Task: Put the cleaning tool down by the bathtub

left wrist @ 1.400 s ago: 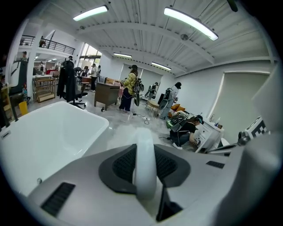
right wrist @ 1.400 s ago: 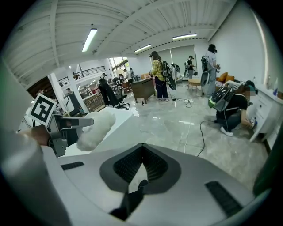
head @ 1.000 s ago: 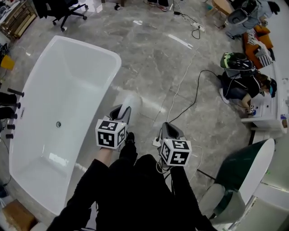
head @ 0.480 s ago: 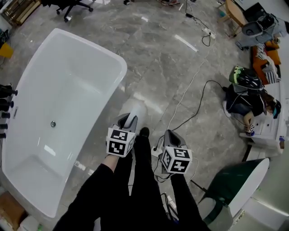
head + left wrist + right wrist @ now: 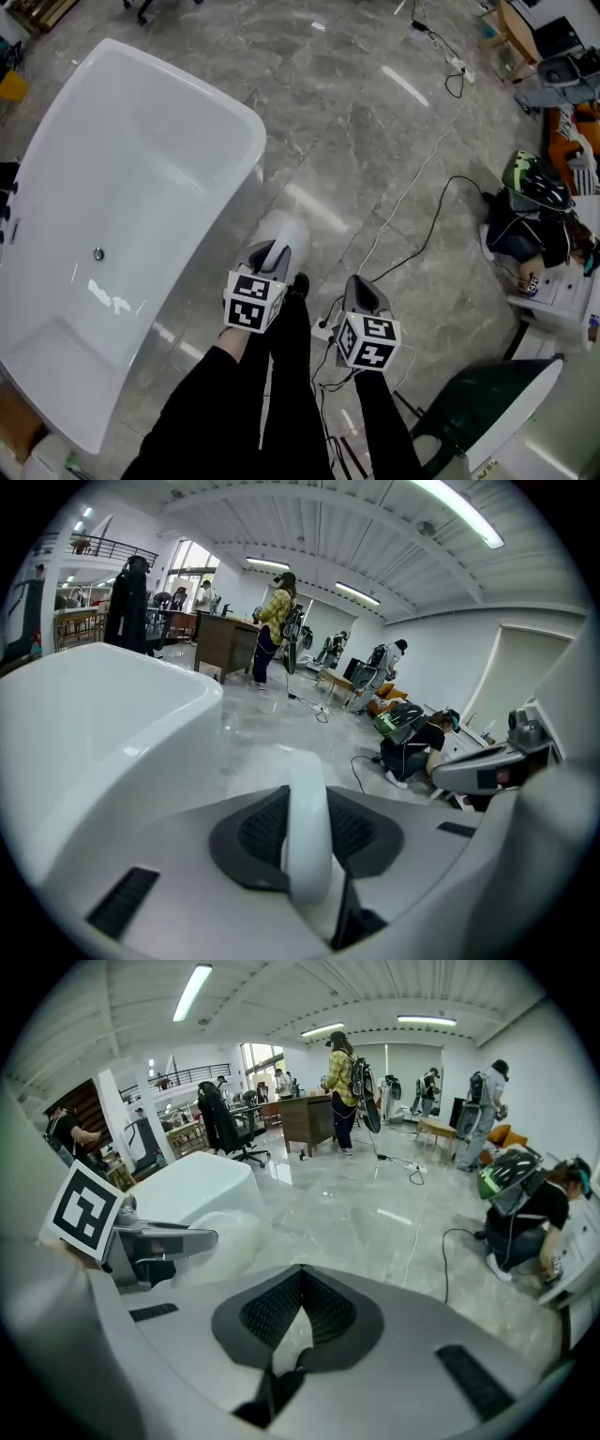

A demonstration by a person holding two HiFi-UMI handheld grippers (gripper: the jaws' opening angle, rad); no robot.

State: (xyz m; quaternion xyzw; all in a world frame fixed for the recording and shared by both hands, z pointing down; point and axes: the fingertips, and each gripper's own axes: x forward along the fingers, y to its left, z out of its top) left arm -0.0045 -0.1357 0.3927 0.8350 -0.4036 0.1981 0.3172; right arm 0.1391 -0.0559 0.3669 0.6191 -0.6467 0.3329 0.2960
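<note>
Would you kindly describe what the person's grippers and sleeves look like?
The left gripper and right gripper have light grey shells with dark ribbed pads. Each carries a white cube printed with black square markers. The sleeves are black.

Grey marble floor (image 5: 356, 141), white bathtub (image 5: 246, 127), cables (image 5: 438, 208)

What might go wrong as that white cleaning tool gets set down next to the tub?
1. A plug block and loose cables lie on the floor right by the person's feet. The tool or a foot might snag them.
2. The cleaning tool, clamped in the left gripper, hangs close to the bathtub and might knock its wall.
</note>
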